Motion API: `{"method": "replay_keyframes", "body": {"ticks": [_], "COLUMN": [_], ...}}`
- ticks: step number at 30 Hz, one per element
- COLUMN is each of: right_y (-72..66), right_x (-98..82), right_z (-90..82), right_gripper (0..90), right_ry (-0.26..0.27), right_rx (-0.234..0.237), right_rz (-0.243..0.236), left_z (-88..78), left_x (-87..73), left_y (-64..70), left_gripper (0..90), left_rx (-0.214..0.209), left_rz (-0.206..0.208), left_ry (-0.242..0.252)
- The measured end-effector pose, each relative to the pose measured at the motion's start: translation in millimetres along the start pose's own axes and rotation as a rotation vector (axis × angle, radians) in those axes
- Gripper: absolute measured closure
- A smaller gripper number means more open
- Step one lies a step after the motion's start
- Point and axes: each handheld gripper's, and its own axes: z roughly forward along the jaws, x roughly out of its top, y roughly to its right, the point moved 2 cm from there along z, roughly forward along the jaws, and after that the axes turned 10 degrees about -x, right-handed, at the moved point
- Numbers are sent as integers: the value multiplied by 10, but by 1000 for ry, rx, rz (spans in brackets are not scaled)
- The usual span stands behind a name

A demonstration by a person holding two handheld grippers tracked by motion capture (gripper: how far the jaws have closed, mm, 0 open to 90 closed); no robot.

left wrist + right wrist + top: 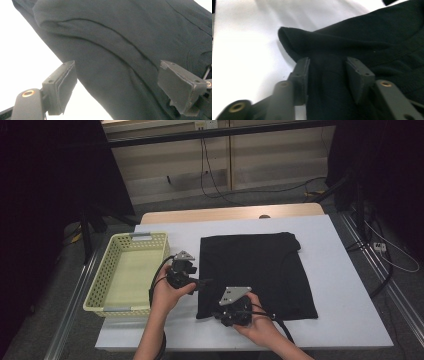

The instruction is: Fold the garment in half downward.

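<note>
A black folded garment [255, 270] lies flat on the white table [340, 285]. At the garment's left edge, my left gripper [204, 282] is held in a hand. Its jaws stand wide open over the dark cloth [120, 37], one pad [62, 82] above bare table and the other above fabric. My right gripper [220, 314] is at the garment's near left corner. Its jaws [327, 65] straddle a raised fold of the cloth [362, 37], and a gap still shows between the pads and the fabric.
A pale yellow perforated basket [150, 240] sits left of the garment, close to my left hand. Bare white table surrounds the cloth on the right and far sides. Cables trail on the floor beyond the table.
</note>
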Motion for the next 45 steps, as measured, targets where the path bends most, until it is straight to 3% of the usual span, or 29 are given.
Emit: {"method": "replay_keyframes", "body": {"ticks": [6,13,16,30,38,45], "right_y": [42,67,74,106,44,-36], "right_x": [0,2,1,79,66,72], "right_z": [9,16,11,-159,-137,-150], "right_gripper": [743,830,842,850,850,850], "right_ry": [-3,-6,-2,68,53,56], "right_rx": [-21,-31,-29,72,102,132], "right_rz": [44,62,68,140,108,93], "left_z": [4,-6,-8,-30,-17,-27], "left_x": [-5,-6,0,2,11,69], "left_y": [-18,-33,-37,-72,-109,-125], "left_gripper": [169,169,169,168,164,153], "left_rx": [-2,9,11,13,20,41], "left_rz": [-7,-10,-9,-17,-18,-9], "left_ry": [1,4,9,26,26,56]}}
